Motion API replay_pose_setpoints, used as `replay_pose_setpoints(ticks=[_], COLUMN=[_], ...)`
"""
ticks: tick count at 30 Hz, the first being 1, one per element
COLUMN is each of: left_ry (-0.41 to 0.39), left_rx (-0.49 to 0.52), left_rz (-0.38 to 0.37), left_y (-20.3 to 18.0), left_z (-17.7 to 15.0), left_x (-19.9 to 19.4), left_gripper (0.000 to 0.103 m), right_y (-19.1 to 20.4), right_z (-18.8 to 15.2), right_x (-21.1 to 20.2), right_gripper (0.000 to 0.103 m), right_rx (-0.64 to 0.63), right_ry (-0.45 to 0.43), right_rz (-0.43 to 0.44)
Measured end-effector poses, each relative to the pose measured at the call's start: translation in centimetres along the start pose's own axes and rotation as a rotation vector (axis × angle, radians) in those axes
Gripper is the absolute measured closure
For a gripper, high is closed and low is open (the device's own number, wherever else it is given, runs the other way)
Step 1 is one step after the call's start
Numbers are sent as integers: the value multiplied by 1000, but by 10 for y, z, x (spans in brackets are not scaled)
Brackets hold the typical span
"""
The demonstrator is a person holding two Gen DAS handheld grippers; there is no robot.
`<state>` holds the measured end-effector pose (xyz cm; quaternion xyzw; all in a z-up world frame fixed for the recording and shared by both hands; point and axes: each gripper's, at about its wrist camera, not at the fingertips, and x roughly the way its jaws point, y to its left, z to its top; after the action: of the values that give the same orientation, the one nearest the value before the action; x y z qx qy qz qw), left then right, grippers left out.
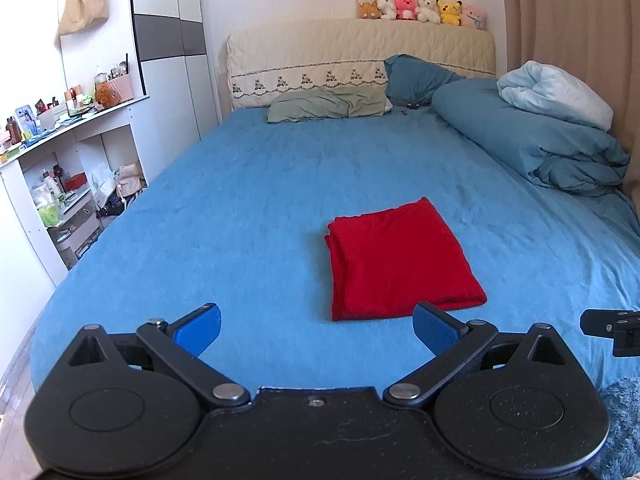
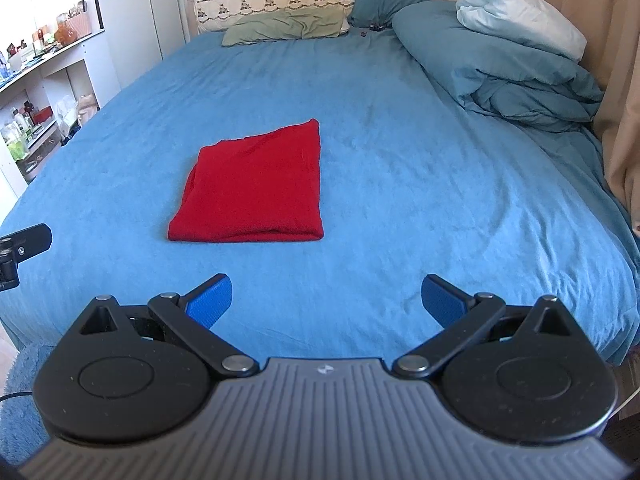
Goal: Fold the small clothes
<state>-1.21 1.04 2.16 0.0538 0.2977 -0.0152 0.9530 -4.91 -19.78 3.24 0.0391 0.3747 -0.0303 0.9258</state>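
Both tools, the left tool [image 1: 316, 330] and right tool [image 2: 326, 300], hover spread and empty near the bed's [image 1: 248, 184] near edge, while the red cloth [image 1: 396, 260] lies already folded mid-bed, apparently finished.

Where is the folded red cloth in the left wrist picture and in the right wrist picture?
Left wrist view: the red cloth lies right of centre on the blue sheet.
Right wrist view: the red cloth lies left of centre on the same sheet.
Shared landmark: the green pillow by the headboard, which also shows in the right wrist view.
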Motion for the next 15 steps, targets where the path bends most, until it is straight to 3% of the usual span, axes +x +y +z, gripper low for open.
replay_pose_setpoints(ticks=[15], left_ry=[-9], left_rx=[1], left_rz=[0], left_y=[5], left_z=[0], left_x=[-2], left_gripper=[0], right_y=[1], right_z=[0], right_x=[-1], right_gripper=[0], right_rx=[2], right_ry=[5], right_rz=[1])
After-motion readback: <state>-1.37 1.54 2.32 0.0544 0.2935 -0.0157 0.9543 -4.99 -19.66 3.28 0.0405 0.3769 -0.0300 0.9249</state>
